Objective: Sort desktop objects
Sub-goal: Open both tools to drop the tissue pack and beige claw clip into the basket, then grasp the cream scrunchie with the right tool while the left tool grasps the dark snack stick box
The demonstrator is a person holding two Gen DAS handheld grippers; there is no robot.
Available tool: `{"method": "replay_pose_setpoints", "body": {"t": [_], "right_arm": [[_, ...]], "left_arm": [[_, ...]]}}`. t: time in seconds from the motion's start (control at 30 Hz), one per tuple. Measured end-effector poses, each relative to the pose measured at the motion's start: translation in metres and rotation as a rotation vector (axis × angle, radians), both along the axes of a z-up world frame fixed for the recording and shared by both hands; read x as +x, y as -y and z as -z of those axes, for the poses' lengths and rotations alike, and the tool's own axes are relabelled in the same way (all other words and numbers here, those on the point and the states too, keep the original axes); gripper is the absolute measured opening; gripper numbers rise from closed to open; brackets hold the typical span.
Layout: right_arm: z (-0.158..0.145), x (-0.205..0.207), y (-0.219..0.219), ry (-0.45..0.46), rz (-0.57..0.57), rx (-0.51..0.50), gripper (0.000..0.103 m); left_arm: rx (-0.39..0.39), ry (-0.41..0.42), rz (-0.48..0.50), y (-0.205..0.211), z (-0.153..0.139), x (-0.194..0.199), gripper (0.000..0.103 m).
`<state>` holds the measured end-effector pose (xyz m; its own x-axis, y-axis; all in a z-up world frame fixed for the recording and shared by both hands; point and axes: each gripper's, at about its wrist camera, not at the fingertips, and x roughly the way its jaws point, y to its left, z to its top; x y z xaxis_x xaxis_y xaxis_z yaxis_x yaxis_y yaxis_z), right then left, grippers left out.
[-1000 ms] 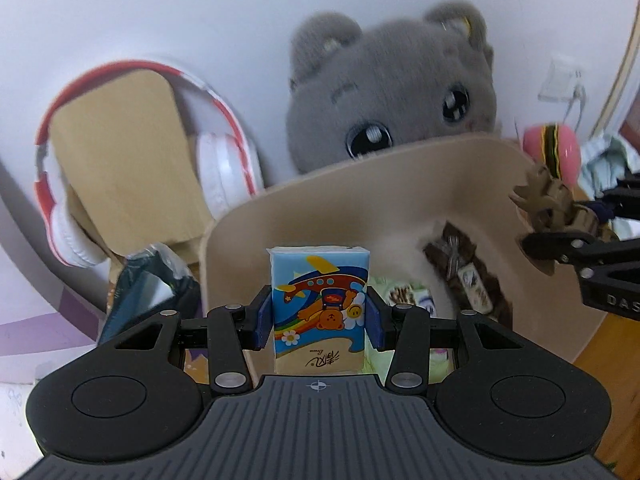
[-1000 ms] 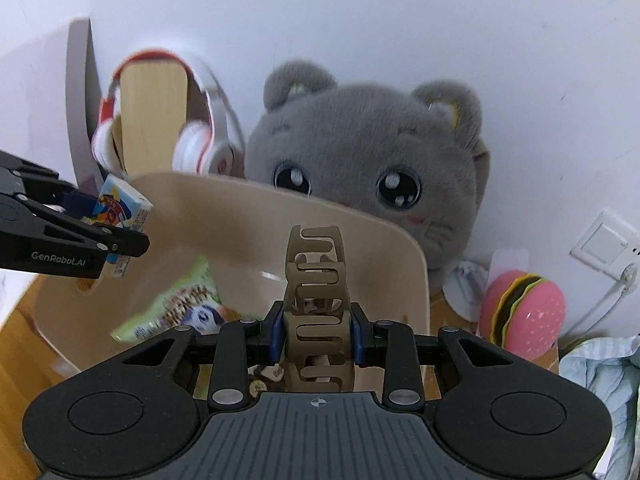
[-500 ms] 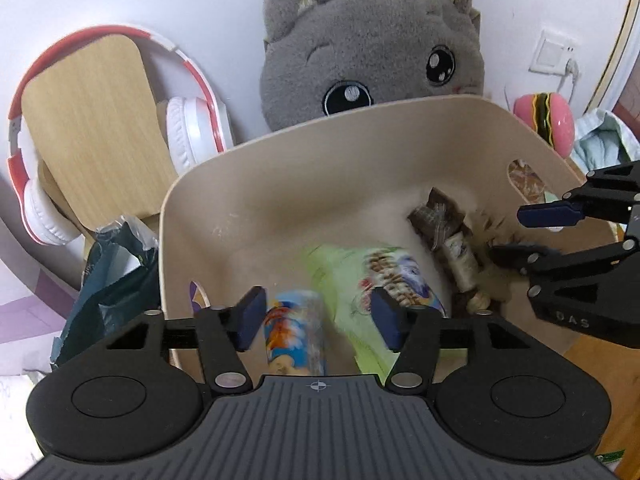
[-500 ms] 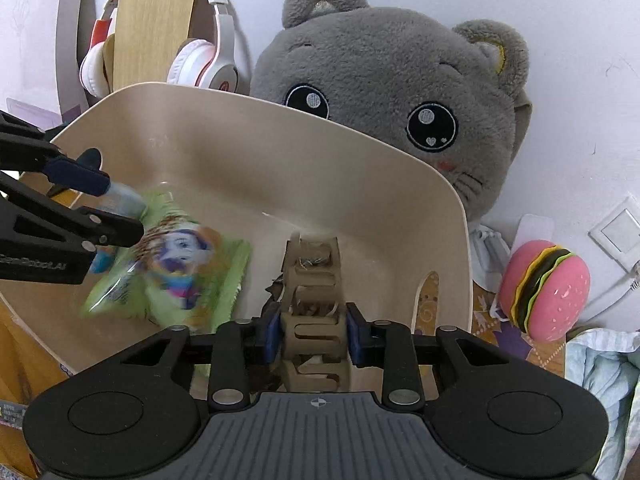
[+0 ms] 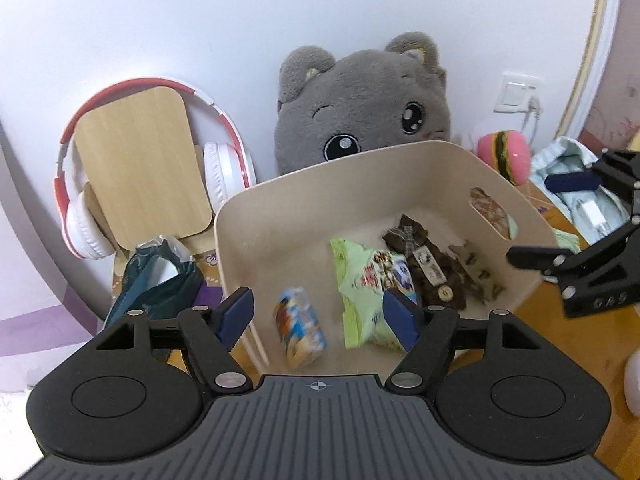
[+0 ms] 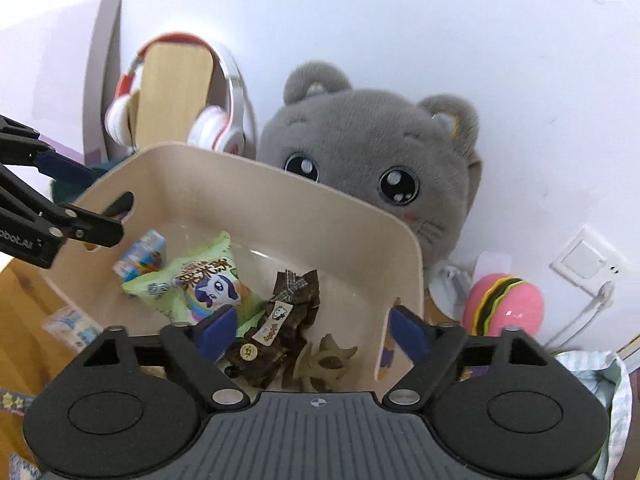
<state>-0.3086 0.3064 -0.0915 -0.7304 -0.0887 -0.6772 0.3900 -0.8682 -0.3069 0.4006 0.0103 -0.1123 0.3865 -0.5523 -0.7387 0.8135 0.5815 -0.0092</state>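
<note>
A beige bin (image 5: 400,168) (image 6: 248,196) holds a blue cartoon tissue pack (image 5: 300,326) (image 6: 140,254), a green snack bag (image 5: 372,280) (image 6: 200,284), a brown bow clip (image 5: 428,268) (image 6: 280,320) and a tan hair claw (image 5: 480,272) (image 6: 322,360). My left gripper (image 5: 320,314) is open and empty above the bin's near left side. My right gripper (image 6: 312,330) is open and empty above the bin's near right corner. Each gripper shows in the other's view: the right one (image 5: 560,220), the left one (image 6: 76,200).
A grey plush cat (image 5: 360,100) (image 6: 372,168) sits behind the bin. Red and white headphones on a wooden stand (image 5: 140,152) (image 6: 176,92) are at the left. A dark green bag (image 5: 156,276), a pink burger toy (image 5: 506,152) (image 6: 504,304), a wall socket (image 6: 584,260) and cloth (image 5: 580,184) are nearby.
Both grippers opened and pulled back. The tissue pack dropped from my left gripper and the hair claw from my right; both now lie in the bin.
</note>
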Motion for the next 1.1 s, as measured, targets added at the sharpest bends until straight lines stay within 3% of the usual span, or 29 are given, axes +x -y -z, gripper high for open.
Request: {"method": "replay_pose_setpoints", "body": {"t": [0.2, 0.27, 0.6, 1.1], "right_arm": [[0.002, 0.037, -0.022, 0.002, -0.005, 0.001, 0.095], [0.011, 0.047, -0.029, 0.02, 0.001, 0.021, 0.095], [0.061, 0.09, -0.065, 0.152, 0.049, 0.023, 0.094], [0.093, 0.115, -0.045, 0.245, -0.029, -0.012, 0.09]], "left_arm": [[0.056, 0.004, 0.091, -0.027, 0.006, -0.026, 0.075], [0.086, 0.01, 0.159, -0.035, 0.014, -0.035, 0.075], [0.227, -0.041, 0.265, -0.059, 0.068, -0.068, 0.075], [0.336, -0.089, 0.36, -0.059, 0.109, -0.089, 0.075]]}}
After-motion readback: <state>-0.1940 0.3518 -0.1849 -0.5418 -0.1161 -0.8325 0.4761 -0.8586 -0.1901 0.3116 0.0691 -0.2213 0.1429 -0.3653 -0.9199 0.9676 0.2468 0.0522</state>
